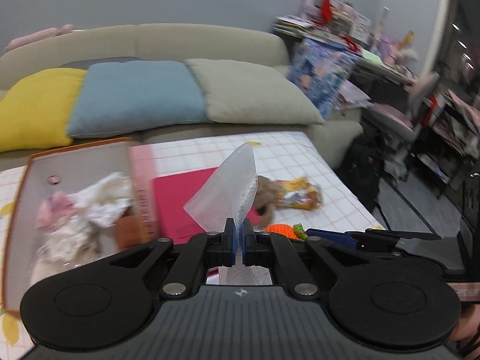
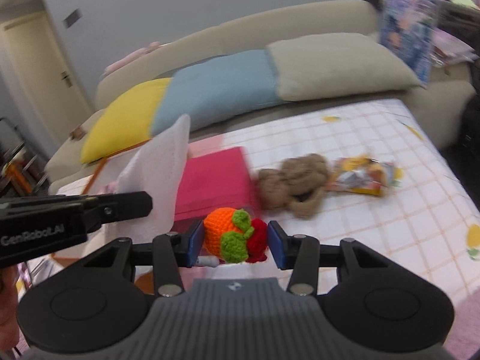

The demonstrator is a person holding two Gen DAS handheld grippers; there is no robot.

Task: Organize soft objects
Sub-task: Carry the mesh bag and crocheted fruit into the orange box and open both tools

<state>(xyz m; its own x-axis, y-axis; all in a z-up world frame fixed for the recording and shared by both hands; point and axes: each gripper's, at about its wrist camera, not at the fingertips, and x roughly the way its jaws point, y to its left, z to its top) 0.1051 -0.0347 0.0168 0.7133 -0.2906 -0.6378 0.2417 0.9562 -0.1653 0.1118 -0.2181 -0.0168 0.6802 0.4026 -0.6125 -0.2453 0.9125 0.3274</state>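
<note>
My left gripper [image 1: 239, 235] is shut on a white mesh cloth [image 1: 228, 189], held up above the table; the cloth also shows at the left of the right wrist view [image 2: 159, 174]. My right gripper [image 2: 237, 244] has its jaws around a crocheted orange-and-red fruit toy [image 2: 234, 235] with green leaves; the left pad touches it, the right pad stands just off it. The toy's orange tip shows in the left wrist view [image 1: 282, 230]. A brown plush toy [image 2: 295, 181] lies on the checked tablecloth [image 2: 390, 210]. An open box [image 1: 60, 180] at the left holds several soft toys [image 1: 90, 207].
A pink lid or board [image 2: 216, 180] lies beside the box. A crinkled snack packet [image 2: 360, 178] lies right of the plush. A sofa with yellow, blue and beige cushions [image 1: 135, 96] runs behind the table. Cluttered shelves and a chair [image 1: 405, 114] stand at the right.
</note>
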